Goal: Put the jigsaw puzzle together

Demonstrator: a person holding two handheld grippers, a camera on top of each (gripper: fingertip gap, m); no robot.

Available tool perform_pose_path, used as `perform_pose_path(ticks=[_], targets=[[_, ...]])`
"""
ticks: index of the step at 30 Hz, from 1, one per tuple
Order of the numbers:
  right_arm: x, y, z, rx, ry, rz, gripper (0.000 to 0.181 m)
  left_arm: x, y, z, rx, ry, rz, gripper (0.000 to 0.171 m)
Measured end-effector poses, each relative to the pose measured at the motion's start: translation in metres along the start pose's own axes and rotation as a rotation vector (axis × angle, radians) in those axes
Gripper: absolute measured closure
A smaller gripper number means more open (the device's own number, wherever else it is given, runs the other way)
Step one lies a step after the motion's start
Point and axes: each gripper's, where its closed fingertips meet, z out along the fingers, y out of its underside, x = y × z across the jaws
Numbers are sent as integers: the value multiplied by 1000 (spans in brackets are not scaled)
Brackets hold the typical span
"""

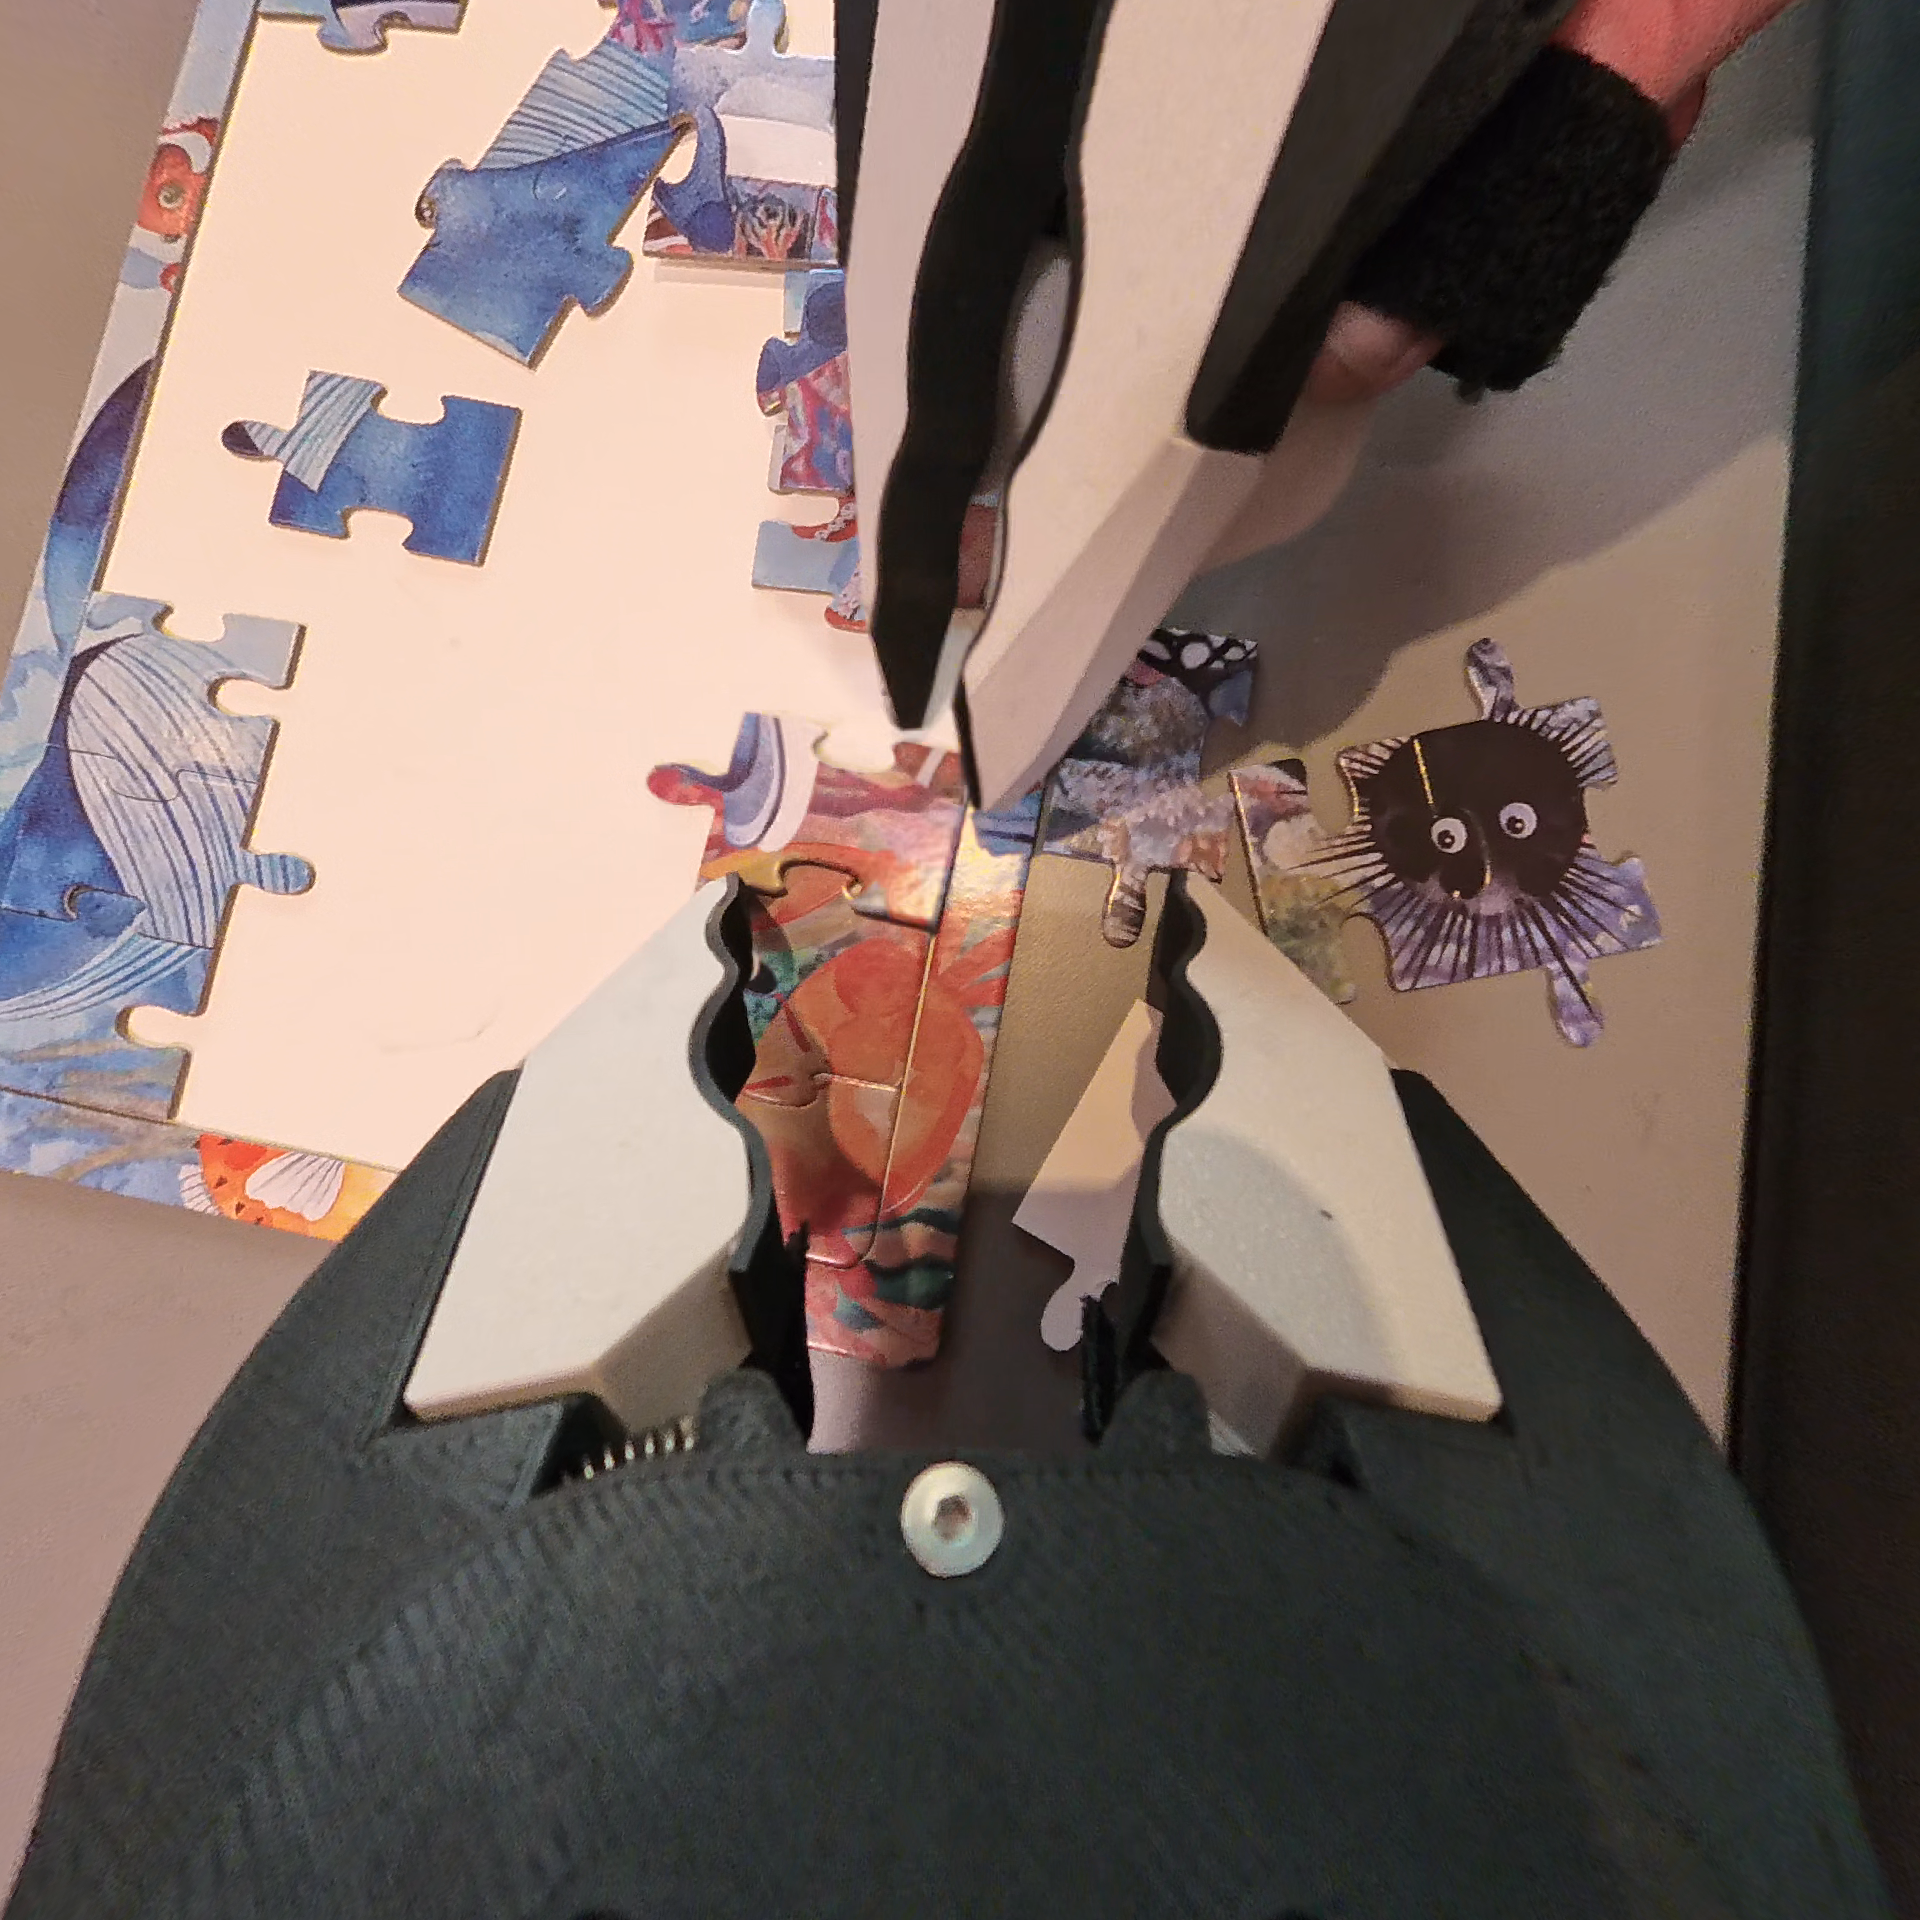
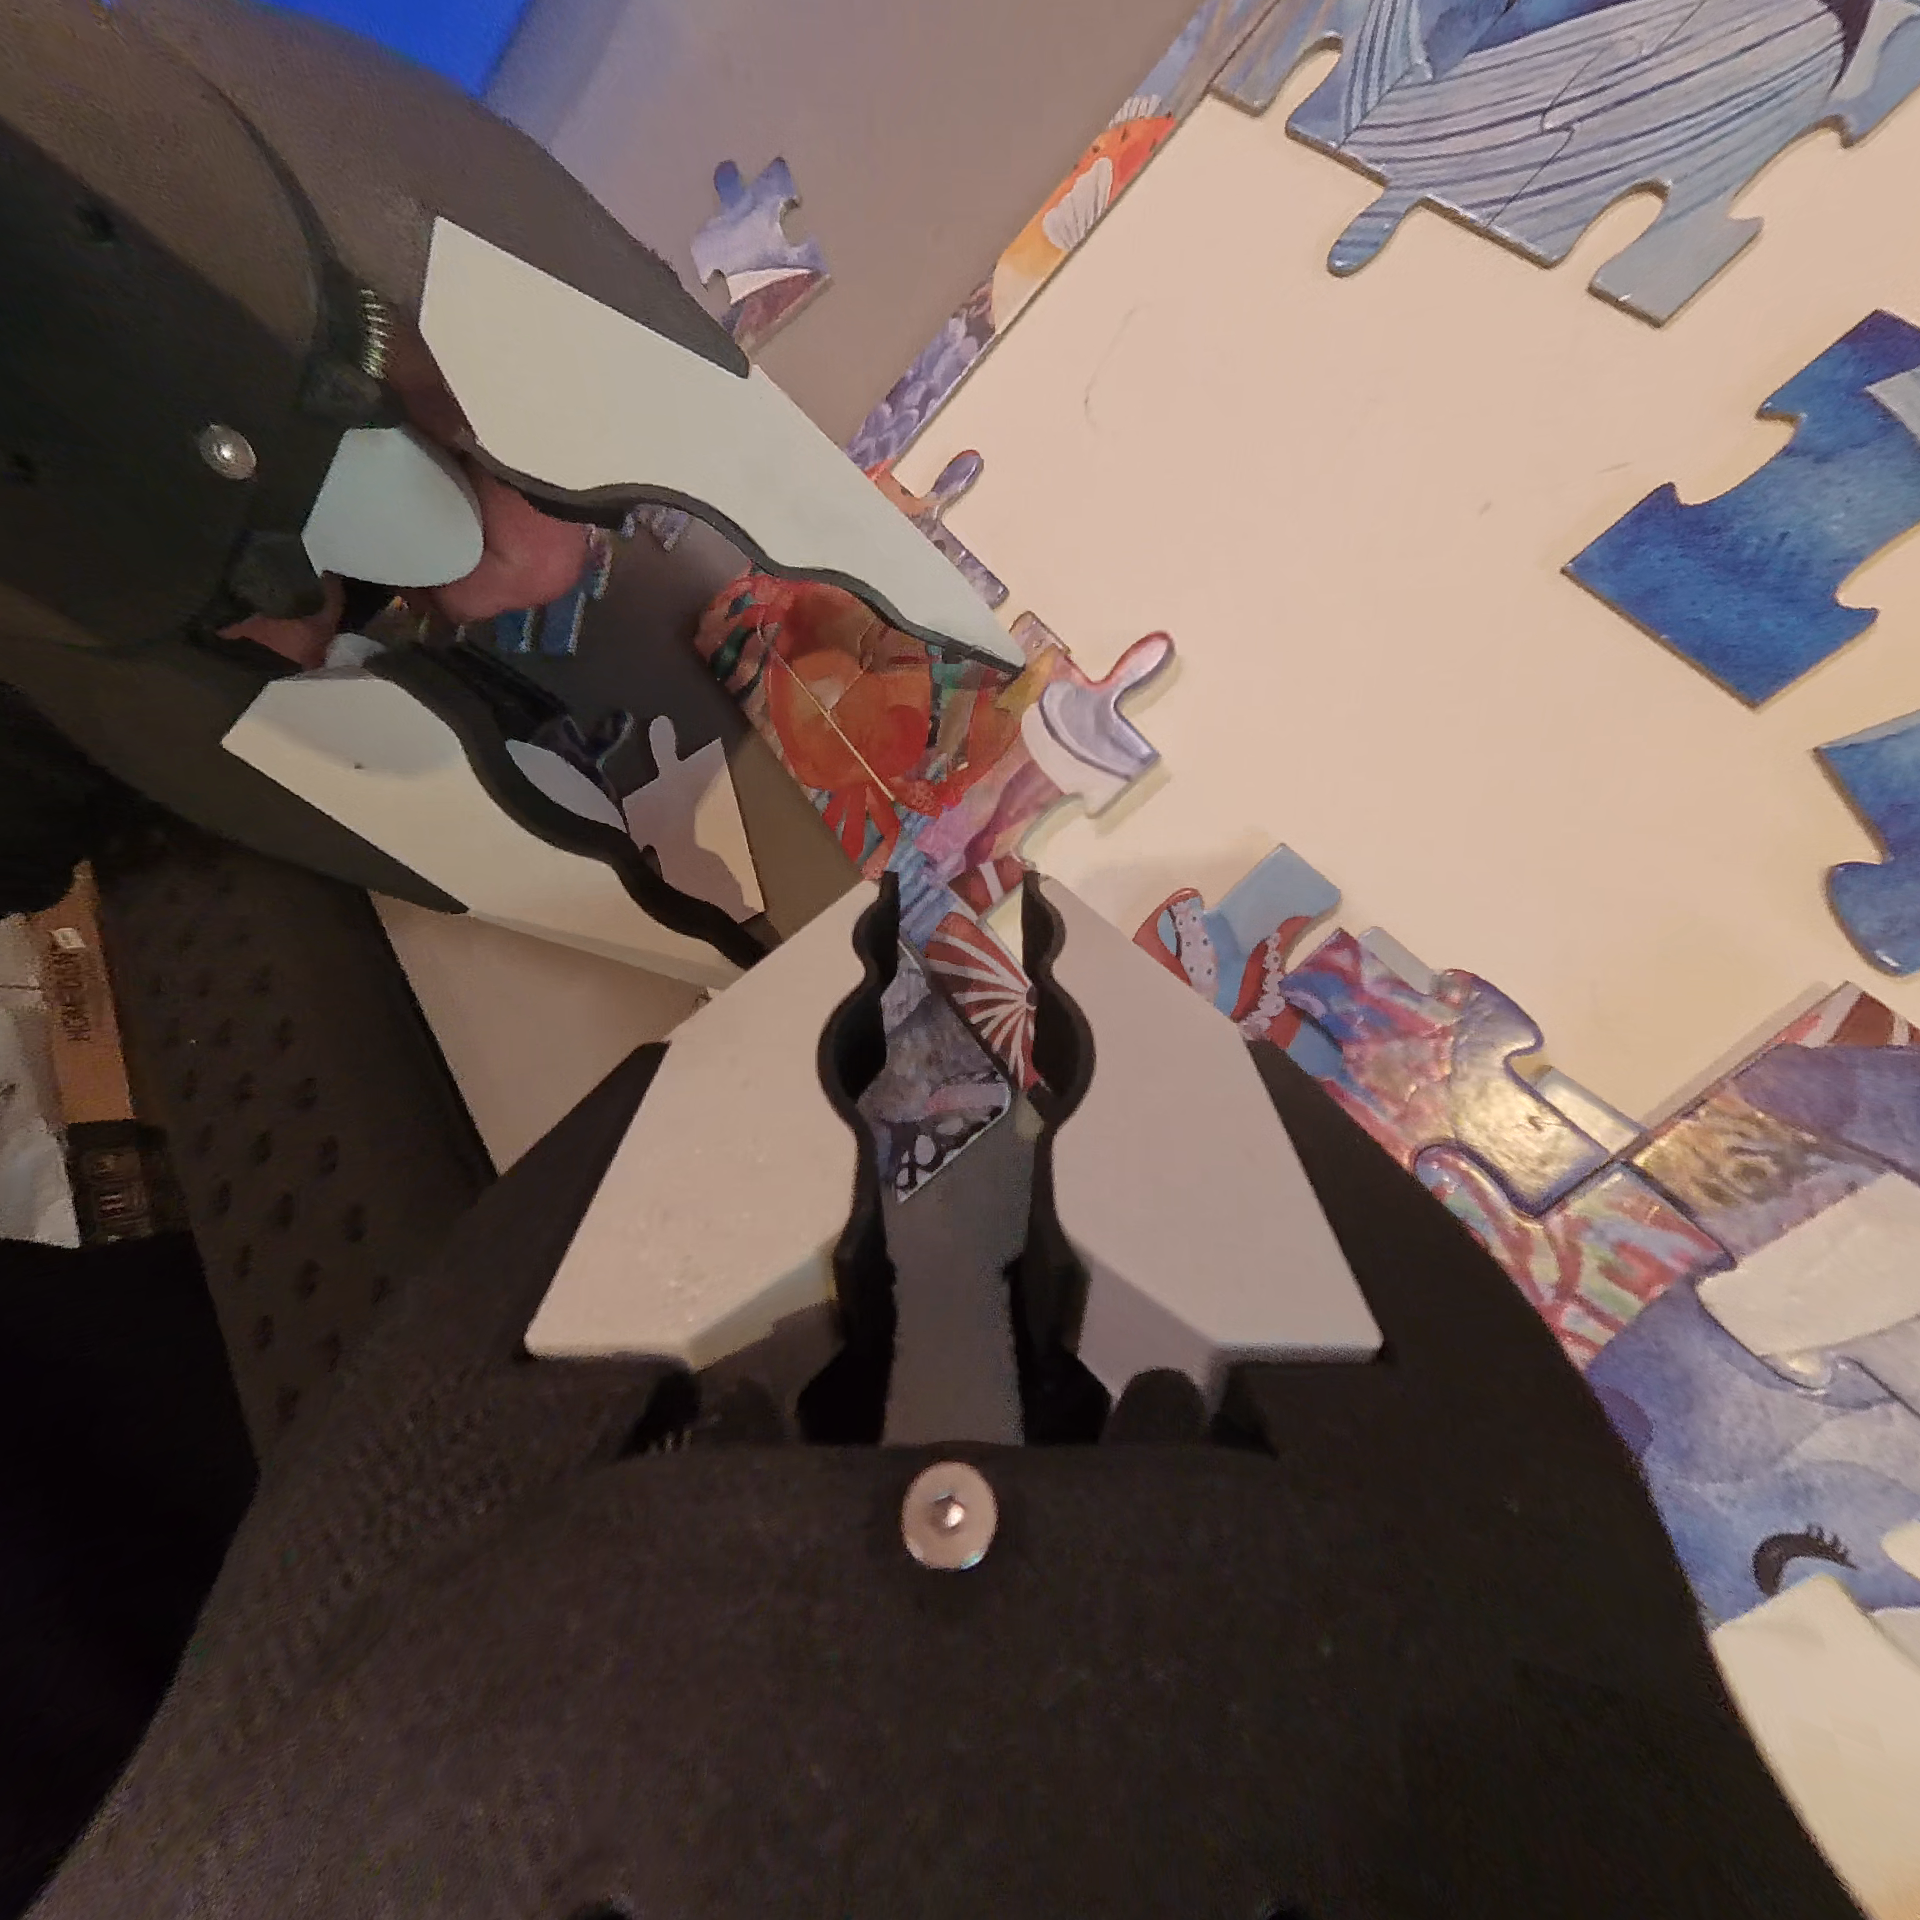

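The puzzle tray (image 1: pixel 468 727) has a white floor with pieces joined along its edges. Orange crab pieces (image 1: pixel 883 1039) sit at its near right edge, also seen in the right wrist view (image 2: pixel 862 717). My left gripper (image 1: pixel 951 899) is wide open and straddles the crab pieces. A white piece-shaped form (image 1: pixel 1081 1247) lies against its right finger. My right gripper (image 2: pixel 961 883) comes down from above (image 1: pixel 945 748). Its jaws stand a narrow gap apart, tips down at a red-and-white striped piece (image 2: pixel 982 997) beside the crab pieces. Whether it grips that piece is unclear.
Outside the tray on the table lie a purple piece (image 1: pixel 1132 800) and a black spiky creature piece (image 1: pixel 1475 831). Two loose blue pieces (image 1: pixel 395 478) (image 1: pixel 530 218) lie inside the tray. A whale section (image 1: pixel 135 790) is joined at the left. A dark upright edge (image 1: pixel 1849 727) borders the right. My two grippers' fingertips are within a few centimetres of each other. From the left gripper's tips to the white piece-shaped form (image 1: pixel 1081 1247) is close to 7 centimeters. Look for it in the right wrist view (image 2: pixel 678 775) too.
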Motion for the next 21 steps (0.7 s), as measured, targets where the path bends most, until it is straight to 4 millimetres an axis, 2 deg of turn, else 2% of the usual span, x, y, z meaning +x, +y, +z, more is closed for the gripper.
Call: perform_pose_path(ticks=[6, 8, 11, 14, 18, 21], targets=[[11, -7, -7, 19, 82, -60, 162, 2, -1, 0, 1, 3, 9, 93], [6, -13, -6, 39, 75, -111, 163, 3, -1, 2, 8, 15, 0, 93], [2, -9, 6, -23, 87, -209, 167, 4, -1, 1, 2, 14, 2, 92], [8, -8, 11, -47, 124, -275, 181, 3, 0, -3, 2, 9, 5, 93], [12, -8, 10, -94, 118, -289, 181, 15, 2, -7, -13, 63, 24, 100], [16, -6, 9, -123, 142, -323, 181, 23, 2, -5, -26, 74, 53, 98]])
